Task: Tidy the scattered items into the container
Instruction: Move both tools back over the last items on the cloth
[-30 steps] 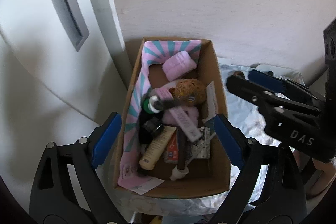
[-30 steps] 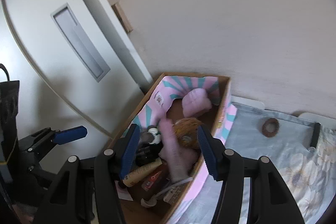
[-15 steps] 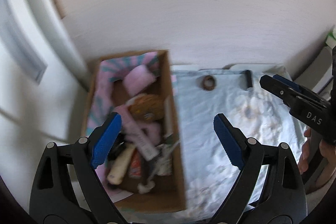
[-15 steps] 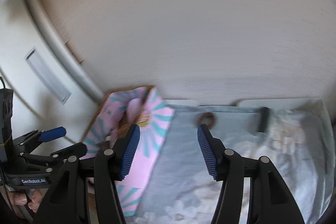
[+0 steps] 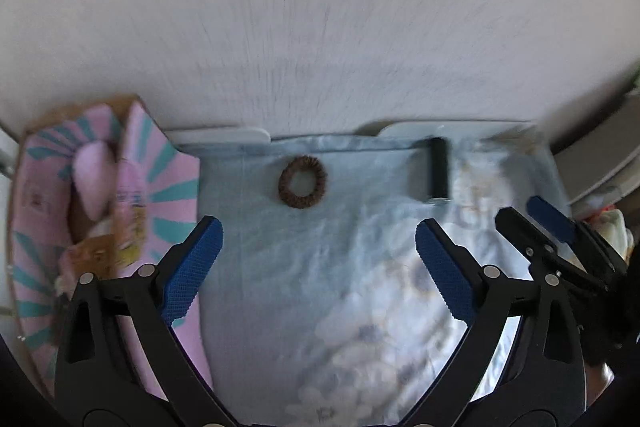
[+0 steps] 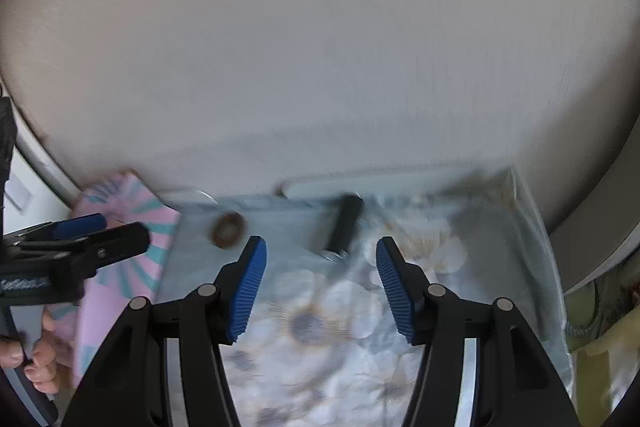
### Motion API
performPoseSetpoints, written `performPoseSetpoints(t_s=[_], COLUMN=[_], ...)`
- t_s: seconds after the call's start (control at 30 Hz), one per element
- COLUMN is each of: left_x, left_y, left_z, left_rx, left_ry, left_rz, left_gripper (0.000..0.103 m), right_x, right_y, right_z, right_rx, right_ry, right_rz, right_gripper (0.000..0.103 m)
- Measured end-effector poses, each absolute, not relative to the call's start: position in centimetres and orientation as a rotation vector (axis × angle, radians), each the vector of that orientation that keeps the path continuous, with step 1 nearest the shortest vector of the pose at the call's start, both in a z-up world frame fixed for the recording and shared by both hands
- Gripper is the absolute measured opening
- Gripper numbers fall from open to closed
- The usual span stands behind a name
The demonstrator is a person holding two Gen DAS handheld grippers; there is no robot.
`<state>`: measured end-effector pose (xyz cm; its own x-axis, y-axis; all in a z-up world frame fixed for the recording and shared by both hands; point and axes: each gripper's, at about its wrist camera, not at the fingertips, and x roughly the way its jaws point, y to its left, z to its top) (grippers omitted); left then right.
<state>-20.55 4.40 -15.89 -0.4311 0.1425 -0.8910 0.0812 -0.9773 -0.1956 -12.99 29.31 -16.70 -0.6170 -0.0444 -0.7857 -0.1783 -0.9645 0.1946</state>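
Observation:
A brown hair tie [image 5: 303, 181] [image 6: 228, 229] and a black tube [image 5: 437, 171] [image 6: 343, 229] lie on the pale blue floral cloth [image 5: 352, 267] [image 6: 312, 327] near the wall. The cardboard box [image 5: 132, 103], lined with a pink and teal striped cloth [image 5: 168, 183] [image 6: 132, 223] and holding several items, stands at the left. My left gripper [image 5: 318, 259] hovers over the cloth with its jaws opening and nothing between them. My right gripper [image 6: 318, 279] [image 5: 548, 223] hangs open and empty just short of the tube. A hand [image 6: 36, 359] holds the left gripper [image 6: 84, 231].
A plain wall [image 5: 320, 27] closes the far side. White boards [image 5: 460, 127] edge the cloth by the wall. Blurred clutter [image 6: 600, 307] lies beyond the cloth's right edge.
Both grippers swung right, away from above the box, and dropped toward the cloth. The box went from centre to the left edge; hair tie and tube now lie ahead. The left jaws widened slightly.

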Motion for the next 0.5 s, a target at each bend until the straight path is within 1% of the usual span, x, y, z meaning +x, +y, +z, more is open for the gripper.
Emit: performPoseSetpoints(t_s=[0.1,0.3,0.5], left_x=[-21.3,-23.3,-24.1], left_y=[4.4,4.1,4.3], left_z=[-17.6,-21.0,-22.8], left_rx=[-1.659,-1.721,-1.732], left_ry=[-0.366,-0.375,-0.354], left_rz=[2.586,2.584,2.592], left_gripper=[0.097,0.097,0.089], right_x=[-14.3,-16.2,-17.6], right_y=[29.8,29.2,29.1], right_z=[-19.2,-21.2,-22.5], right_rx=[-1.386,-1.431,-1.447], right_ry=[0.395,0.353,0.331], right_rz=[2.684,2.683,2.692], right_gripper=[0.053,0.053,0.053])
